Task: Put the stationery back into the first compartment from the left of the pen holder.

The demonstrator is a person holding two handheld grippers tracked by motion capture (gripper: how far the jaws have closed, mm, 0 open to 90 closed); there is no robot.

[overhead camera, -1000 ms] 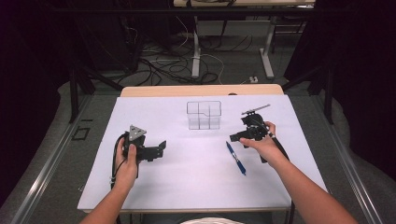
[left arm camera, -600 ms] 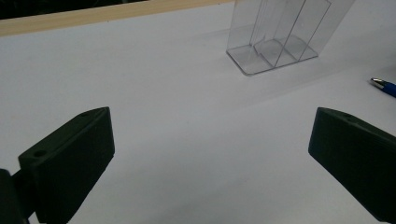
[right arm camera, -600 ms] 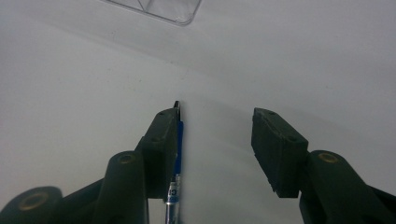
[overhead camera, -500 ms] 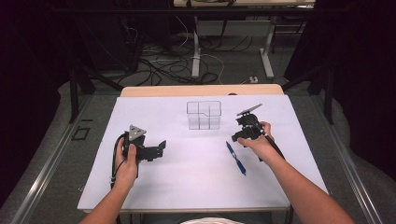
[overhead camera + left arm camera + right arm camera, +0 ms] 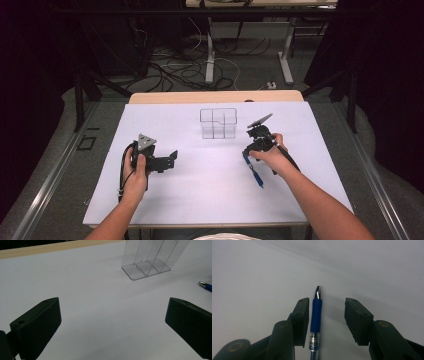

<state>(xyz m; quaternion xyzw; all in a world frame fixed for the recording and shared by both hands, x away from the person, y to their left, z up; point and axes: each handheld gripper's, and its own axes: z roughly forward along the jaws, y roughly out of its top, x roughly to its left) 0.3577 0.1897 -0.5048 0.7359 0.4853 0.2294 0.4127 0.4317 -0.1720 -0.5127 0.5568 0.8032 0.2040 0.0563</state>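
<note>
The left gripper [image 5: 172, 159] is resting low over the white counter [image 5: 200, 200], held in the person's left hand [image 5: 136, 172]. Its jaws are standing wide apart with nothing between them. In the left gripper view, a clear box [image 5: 150, 260] with little walls inside is standing well ahead of these jaws, a bit to the right. The tip of a blue pen [image 5: 206, 286] is peeking in just above the right jaw.

The clear box [image 5: 218, 123] is sitting between the two grippers, farther from the person than both.

The right gripper [image 5: 248, 150] is pointing down at the pen [image 5: 254, 172], held in the right hand [image 5: 270, 157]. Its jaws have just been closing and are now standing part way in. In the right gripper view, the pen [image 5: 315, 315] is lying flat on the counter between these jaws, its silver tip pointing away from the gripper. It is lying right against the left jaw. The right jaw is standing apart from it, so the pen is not being pinched.
</note>
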